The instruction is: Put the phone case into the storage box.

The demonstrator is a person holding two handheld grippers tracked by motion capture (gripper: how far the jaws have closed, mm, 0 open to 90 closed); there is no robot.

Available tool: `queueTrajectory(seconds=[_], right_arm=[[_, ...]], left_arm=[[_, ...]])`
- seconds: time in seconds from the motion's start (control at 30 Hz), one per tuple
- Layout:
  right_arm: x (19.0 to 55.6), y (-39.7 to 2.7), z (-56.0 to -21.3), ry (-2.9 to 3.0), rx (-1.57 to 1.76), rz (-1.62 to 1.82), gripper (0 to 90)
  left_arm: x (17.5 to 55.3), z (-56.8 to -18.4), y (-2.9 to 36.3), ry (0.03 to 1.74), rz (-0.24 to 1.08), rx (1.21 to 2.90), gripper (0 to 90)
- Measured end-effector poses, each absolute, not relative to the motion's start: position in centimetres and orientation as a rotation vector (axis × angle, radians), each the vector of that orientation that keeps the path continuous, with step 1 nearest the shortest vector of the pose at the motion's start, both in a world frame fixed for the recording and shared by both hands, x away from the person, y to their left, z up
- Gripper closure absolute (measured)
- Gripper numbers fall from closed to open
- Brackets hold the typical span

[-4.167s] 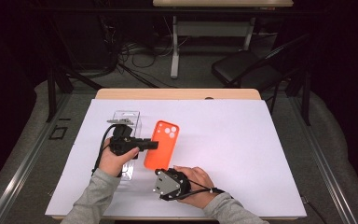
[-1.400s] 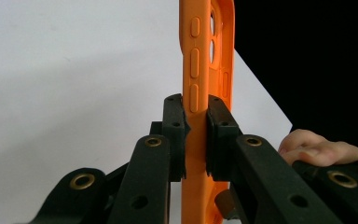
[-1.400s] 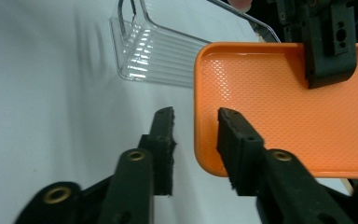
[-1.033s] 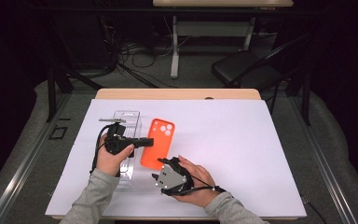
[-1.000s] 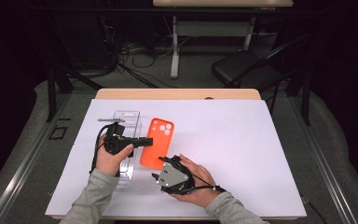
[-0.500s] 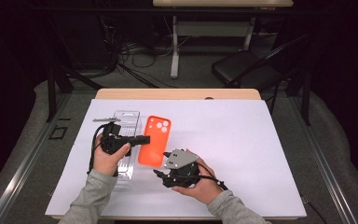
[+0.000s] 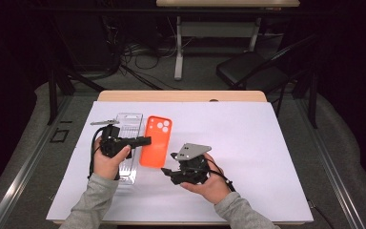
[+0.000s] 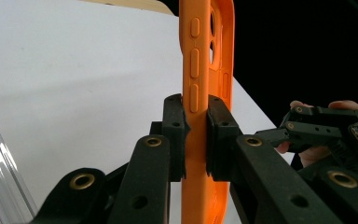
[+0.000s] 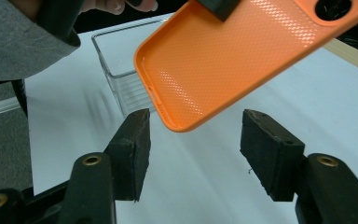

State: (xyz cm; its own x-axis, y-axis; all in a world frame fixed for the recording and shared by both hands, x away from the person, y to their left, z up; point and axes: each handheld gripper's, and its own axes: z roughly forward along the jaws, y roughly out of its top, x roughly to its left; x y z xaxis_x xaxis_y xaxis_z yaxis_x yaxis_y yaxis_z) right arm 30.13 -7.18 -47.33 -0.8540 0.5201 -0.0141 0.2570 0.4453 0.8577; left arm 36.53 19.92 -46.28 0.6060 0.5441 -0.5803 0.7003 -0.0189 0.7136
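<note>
Orange phone case (image 7: 155,140) above white table (image 7: 248,143)

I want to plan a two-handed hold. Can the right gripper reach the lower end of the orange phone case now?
Probably yes. The right gripper is open, and the orange phone case, clamped by the left gripper, hangs just beyond its jaws with nothing between them.

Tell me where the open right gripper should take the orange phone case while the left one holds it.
Probably the rounded bottom end of the orange phone case, approached from below, hollow side. The left gripper already clamps one long edge by the side buttons, so that end hangs free, just above the right gripper. Its jaws stand open on either side of it; close across the thin rim.
</note>
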Motion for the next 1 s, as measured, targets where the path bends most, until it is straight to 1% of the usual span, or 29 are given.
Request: queueTrajectory(seconds=[0.37,0.53,0.57,0.73,0.77,1.0], right_arm=[[31.5,-8.9,-46.9,2.38,0.808,1.445,40.9],[32.1,-9.8,-46.8,2.366,0.867,1.485,36.8],[32.3,-10.1,-46.7,2.342,0.889,1.488,33.7],[32.7,-10.8,-46.7,2.332,0.95,1.521,31.3],[32.8,-11.0,-46.6,2.322,0.963,1.54,26.8],[33.3,-11.6,-46.6,2.334,1.021,1.581,21.3]], left_arm=[[36.3,-46.2,20.0,1.025,-0.159,1.66,81.0],[36.2,-46.1,20.0,1.006,-0.147,1.655,81.0],[36.1,-46.1,20.0,1.004,-0.142,1.654,80.9],[36.1,-46.1,20.0,0.997,-0.14,1.652,80.9],[36.0,-46.1,20.0,0.995,-0.141,1.652,80.9],[35.8,-46.0,19.8,0.977,-0.131,1.653,80.9]])
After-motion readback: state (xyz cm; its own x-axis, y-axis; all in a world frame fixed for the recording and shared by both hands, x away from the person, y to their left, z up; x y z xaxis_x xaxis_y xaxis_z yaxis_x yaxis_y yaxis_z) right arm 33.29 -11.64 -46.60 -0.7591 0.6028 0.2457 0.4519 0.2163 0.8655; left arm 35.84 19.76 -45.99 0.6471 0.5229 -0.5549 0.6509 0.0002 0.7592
